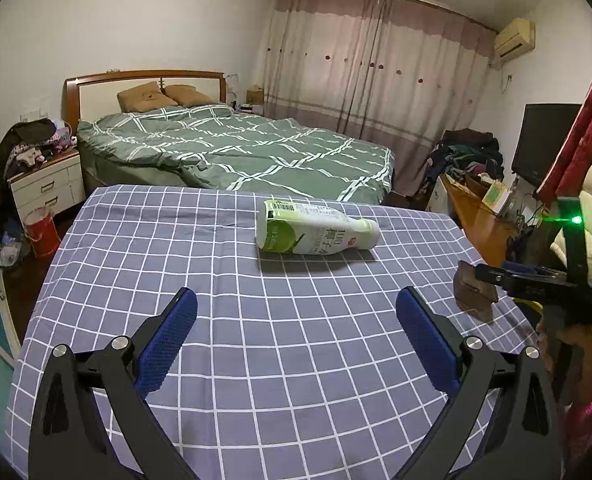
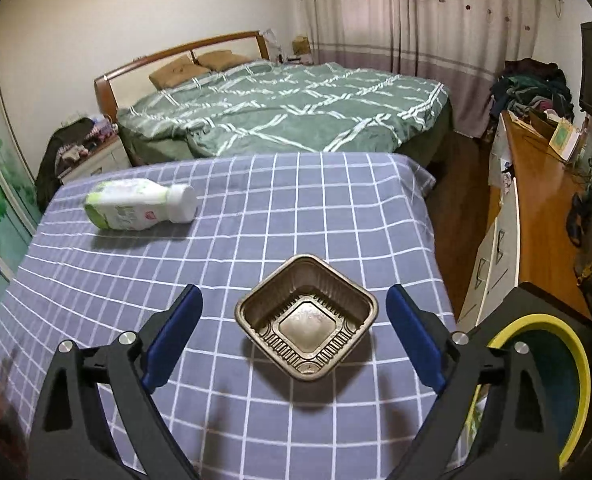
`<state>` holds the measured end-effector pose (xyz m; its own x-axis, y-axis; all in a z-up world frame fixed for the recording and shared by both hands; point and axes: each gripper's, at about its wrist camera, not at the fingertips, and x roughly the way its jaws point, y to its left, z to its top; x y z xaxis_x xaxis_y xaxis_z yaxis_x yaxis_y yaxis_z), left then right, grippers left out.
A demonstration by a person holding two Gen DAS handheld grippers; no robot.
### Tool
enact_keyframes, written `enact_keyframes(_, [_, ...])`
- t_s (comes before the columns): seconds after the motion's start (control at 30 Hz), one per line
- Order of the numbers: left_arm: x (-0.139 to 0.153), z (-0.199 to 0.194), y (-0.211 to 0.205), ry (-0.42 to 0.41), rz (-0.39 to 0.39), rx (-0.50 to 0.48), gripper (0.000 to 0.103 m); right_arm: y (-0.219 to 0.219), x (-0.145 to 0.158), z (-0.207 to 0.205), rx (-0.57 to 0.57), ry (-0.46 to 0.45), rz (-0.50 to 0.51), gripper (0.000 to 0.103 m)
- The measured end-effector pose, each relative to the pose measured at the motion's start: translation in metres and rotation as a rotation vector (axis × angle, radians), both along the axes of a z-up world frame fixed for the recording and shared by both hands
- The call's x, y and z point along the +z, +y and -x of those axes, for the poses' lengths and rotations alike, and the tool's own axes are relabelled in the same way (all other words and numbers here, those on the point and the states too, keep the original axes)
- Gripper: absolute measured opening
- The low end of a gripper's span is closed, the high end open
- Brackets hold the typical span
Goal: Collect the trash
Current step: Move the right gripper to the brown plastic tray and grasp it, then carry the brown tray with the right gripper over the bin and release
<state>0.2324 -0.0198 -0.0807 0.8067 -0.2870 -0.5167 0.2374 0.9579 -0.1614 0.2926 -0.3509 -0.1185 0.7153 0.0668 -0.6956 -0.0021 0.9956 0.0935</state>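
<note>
Foil tray [image 2: 306,317]: upright on the checked cloth [image 2: 256,216], framed between the spread blue pads, untouched.
Bottle [image 1: 315,230]: laid on its side, farther back, well apart from the tray.
Right gripper [image 2: 294,310]: tilted down, jaws wide, nothing gripped.
Left gripper [image 1: 296,312]: tilted down over bare cloth, jaws wide, nothing held.
Edges: table's right edge near the tray; yellow-rimmed bin [image 2: 551,380] just beyond it.

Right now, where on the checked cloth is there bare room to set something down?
Free: the cloth's far half beyond the foil tray, right of the lying bottle; also the near left, below the bottle. Crowded: the near right edge, around the tray by the yellow-rimmed bin.
</note>
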Motion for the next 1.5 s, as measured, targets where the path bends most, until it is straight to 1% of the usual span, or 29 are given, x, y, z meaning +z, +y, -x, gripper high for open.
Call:
enact_keyframes(0.13, [-0.002,0.0,-0.003,0.001,-0.007,0.001,0.098,0.0,-0.012,-0.007,-0.009,0.023,0.017,0.09])
enact_keyframes(0.33, [-0.003,-0.001,-0.005,0.008,-0.009,-0.005,0.098,-0.004,-0.025,-0.017,-0.001,0.071,-0.02,0.09])
enact_keyframes(0.43, [-0.004,-0.001,-0.007,0.012,-0.011,-0.012,0.098,-0.002,-0.027,-0.019,0.002,0.073,-0.007,0.09])
enact_keyframes(0.47, [-0.005,-0.001,-0.008,0.012,-0.013,-0.015,0.098,-0.001,-0.027,-0.02,0.003,0.073,-0.003,0.085])
enact_keyframes(0.5, [-0.005,-0.001,-0.009,0.011,-0.014,-0.016,0.098,0.0,-0.028,-0.021,0.004,0.077,0.0,0.083])
enact_keyframes(0.57, [-0.005,-0.001,-0.01,0.009,-0.019,-0.017,0.098,-0.001,-0.028,-0.02,0.003,0.075,-0.006,0.082])
enact_keyframes(0.8, [-0.007,-0.002,-0.013,0.013,-0.025,-0.016,0.098,-0.002,-0.018,-0.008,0.011,0.048,-0.048,0.081])
enact_keyframes(0.93, [-0.009,-0.003,-0.013,0.02,-0.028,-0.017,0.098,-0.005,-0.004,0.006,0.011,0.019,-0.068,0.081])
enact_keyframes(1.07, [-0.01,-0.004,-0.013,0.024,-0.026,-0.018,0.098,-0.018,0.007,0.025,-0.013,0.0,-0.078,0.081])
enact_keyframes(1.17, [-0.011,-0.006,-0.013,0.028,-0.022,-0.02,0.098,-0.045,0.012,0.044,-0.068,-0.012,-0.089,0.082])
enact_keyframes(1.27, [-0.012,-0.006,-0.014,0.029,-0.023,-0.021,0.098,-0.082,0.013,0.066,-0.168,-0.026,-0.065,0.082])
enact_keyframes(1.3, [-0.012,-0.006,-0.014,0.029,-0.022,-0.022,0.098,-0.098,0.011,0.072,-0.213,-0.024,-0.052,0.082])
enact_keyframes(1.4, [-0.012,-0.005,-0.014,0.027,-0.019,-0.025,0.098,-0.14,0.002,0.086,-0.318,0.003,-0.062,0.082])
enact_keyframes(1.5, [-0.012,-0.005,-0.015,0.028,-0.023,-0.028,0.098,-0.169,-0.008,0.097,-0.402,0.022,-0.045,0.083])
